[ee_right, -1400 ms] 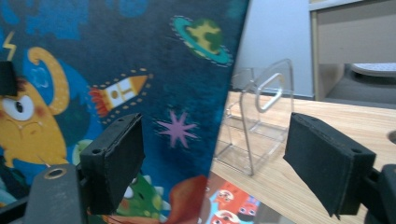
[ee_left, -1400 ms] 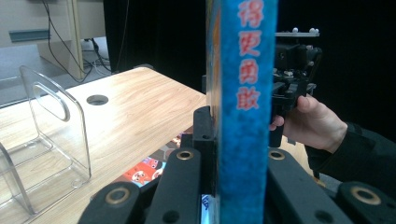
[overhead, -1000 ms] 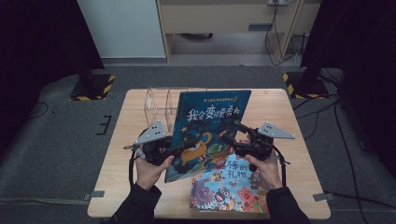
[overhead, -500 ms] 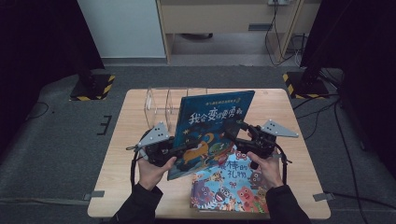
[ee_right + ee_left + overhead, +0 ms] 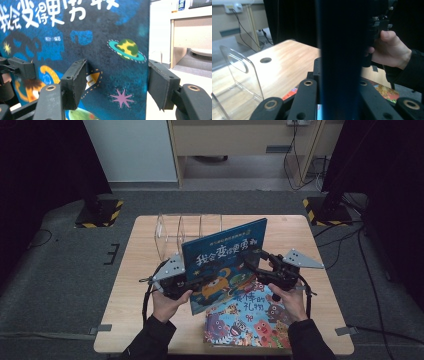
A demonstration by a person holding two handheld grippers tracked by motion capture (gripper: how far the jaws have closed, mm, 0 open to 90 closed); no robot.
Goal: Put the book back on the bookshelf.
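While being held tilted up off the wooden table point(image 5: 145, 320), the dark blue picture book with white lettering point(image 5: 225, 262) is standing above a second, colourful picture book point(image 5: 247, 320) lying flat near the table's front edge. The left gripper point(image 5: 192, 282) is clamping the blue book's lower left edge, jaws closed on it. The right gripper point(image 5: 116, 87) is sitting at the book's right edge with jaws spread wide, straddling the cover. A clear acrylic divider rack point(image 5: 180, 232) is standing just behind.
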